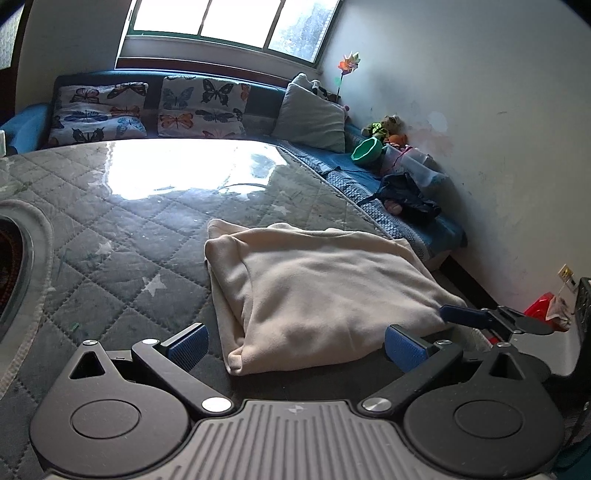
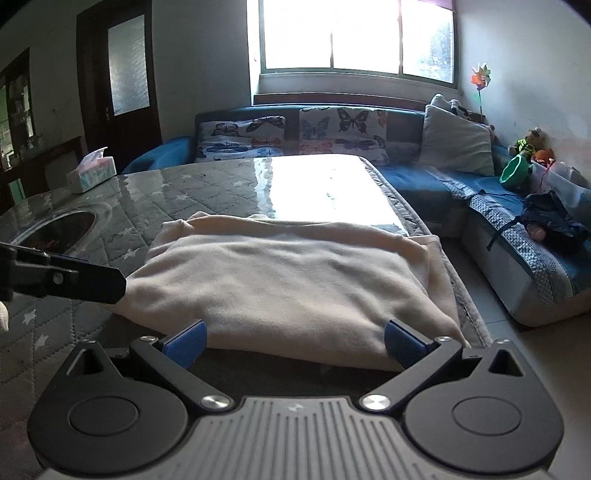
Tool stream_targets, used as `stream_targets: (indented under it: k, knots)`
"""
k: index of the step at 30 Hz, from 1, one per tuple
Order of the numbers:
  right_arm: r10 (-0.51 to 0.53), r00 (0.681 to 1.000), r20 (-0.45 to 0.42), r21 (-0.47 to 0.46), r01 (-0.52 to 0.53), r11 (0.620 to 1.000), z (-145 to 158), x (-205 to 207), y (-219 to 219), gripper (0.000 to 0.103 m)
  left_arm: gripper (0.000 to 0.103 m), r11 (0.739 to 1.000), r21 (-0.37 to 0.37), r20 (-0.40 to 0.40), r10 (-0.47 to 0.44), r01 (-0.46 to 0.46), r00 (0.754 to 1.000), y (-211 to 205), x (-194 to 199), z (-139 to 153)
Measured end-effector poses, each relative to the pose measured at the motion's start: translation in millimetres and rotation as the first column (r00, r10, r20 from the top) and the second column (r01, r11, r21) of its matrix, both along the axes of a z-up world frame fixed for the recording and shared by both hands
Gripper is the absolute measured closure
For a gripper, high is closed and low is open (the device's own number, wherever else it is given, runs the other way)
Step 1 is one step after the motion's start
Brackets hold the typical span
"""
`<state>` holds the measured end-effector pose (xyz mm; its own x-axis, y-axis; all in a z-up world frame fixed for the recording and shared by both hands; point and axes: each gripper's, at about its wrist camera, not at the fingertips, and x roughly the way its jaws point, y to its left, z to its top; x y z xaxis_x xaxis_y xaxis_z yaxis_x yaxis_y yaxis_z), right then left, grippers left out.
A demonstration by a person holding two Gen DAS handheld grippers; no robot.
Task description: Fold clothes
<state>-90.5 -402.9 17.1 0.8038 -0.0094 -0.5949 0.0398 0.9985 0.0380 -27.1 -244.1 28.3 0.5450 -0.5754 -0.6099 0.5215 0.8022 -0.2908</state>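
A cream garment point(image 1: 317, 291) lies folded into a thick rectangle on the quilted grey worktop point(image 1: 122, 229), directly ahead of the left gripper point(image 1: 295, 349), whose blue-padded fingers point(image 1: 188, 345) are spread wide on either side of the garment's near corner and hold nothing. The right gripper point(image 2: 293, 341) faces the same bundle's long near edge, its fingers likewise wide apart and empty, with the left gripper's tip reaching the cloth at its left. Beyond both grippers, butterfly-print cushions point(image 2: 291, 134) line a blue sofa point(image 2: 417, 181) beneath a bright window point(image 2: 354, 35).
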Motion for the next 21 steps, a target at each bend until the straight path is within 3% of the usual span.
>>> stream_targets:
  k: [21]
  knots:
    - [-0.014,0.999,-0.029,0.006,0.014,1.000,4,-23,12,0.000,0.000,0.998,0.061,0.014,0.007,-0.008,1.000,7,-20,0]
